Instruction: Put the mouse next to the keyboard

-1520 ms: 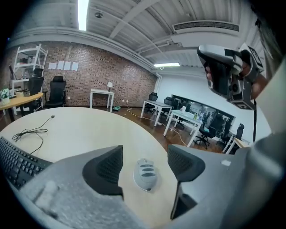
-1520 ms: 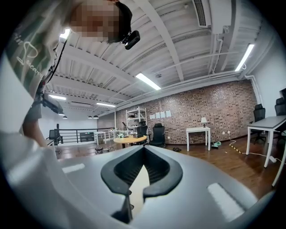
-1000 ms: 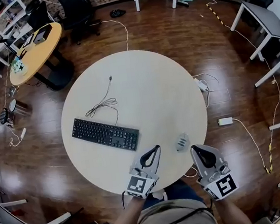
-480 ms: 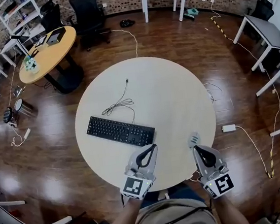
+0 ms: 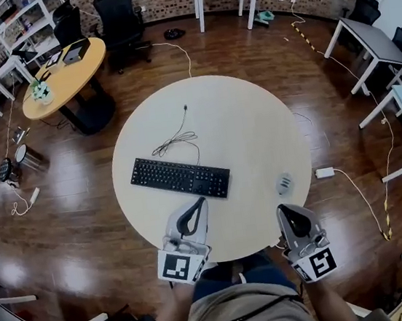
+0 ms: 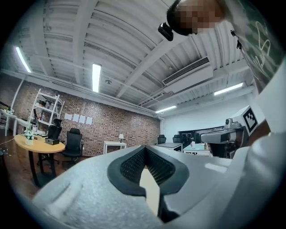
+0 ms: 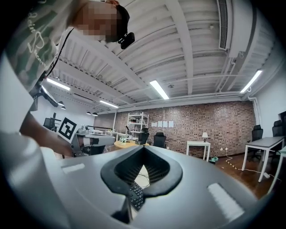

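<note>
Right gripper [image 5: 282, 210], clenched empty, is lining up behind the mouse [image 5: 285, 182] at four o'clock; left gripper [image 5: 200, 202] clenched too; the gap to the keyboard [image 5: 180, 177] is staying unchanged.

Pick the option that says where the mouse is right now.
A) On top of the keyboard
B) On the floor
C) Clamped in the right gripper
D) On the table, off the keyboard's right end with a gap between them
D: in the head view the mouse lies on the round table, apart from the keyboard, ahead of the right gripper, whose jaws are together on nothing.
</note>
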Demonstrator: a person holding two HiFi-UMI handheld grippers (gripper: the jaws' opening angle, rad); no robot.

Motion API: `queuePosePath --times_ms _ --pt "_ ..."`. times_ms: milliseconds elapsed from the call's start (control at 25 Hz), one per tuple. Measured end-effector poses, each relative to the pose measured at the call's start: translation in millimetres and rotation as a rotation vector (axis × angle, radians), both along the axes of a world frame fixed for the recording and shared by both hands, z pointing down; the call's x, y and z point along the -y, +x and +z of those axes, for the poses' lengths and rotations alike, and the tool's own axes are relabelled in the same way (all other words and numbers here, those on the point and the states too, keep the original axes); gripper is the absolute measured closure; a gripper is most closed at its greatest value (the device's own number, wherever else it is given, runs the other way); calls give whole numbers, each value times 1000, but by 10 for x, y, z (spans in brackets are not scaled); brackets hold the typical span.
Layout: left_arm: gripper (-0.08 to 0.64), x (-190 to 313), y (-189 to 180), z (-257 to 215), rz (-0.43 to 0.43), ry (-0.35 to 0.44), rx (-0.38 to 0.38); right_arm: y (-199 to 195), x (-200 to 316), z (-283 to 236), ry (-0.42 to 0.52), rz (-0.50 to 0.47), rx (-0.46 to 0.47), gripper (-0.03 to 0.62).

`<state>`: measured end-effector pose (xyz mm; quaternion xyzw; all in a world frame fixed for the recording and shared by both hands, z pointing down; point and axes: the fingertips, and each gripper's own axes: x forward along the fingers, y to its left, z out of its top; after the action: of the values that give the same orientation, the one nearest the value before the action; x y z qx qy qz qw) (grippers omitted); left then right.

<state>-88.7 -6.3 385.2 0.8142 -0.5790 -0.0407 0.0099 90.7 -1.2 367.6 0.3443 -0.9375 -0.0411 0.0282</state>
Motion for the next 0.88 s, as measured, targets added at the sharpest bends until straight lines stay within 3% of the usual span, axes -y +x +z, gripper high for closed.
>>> queuePosePath --times_ms 200,600,880 --pt "560 -195 -192 -33 -2 10 3 -89 -232 -86 14 29 -22 589" --pt "560 -927 -470 -163 -156 16 46 -172 -614 -282 72 -29 0 589" --pt "560 -1593 -55 -342 -203 22 80 308 -1262 -326 78 -17 43 589"
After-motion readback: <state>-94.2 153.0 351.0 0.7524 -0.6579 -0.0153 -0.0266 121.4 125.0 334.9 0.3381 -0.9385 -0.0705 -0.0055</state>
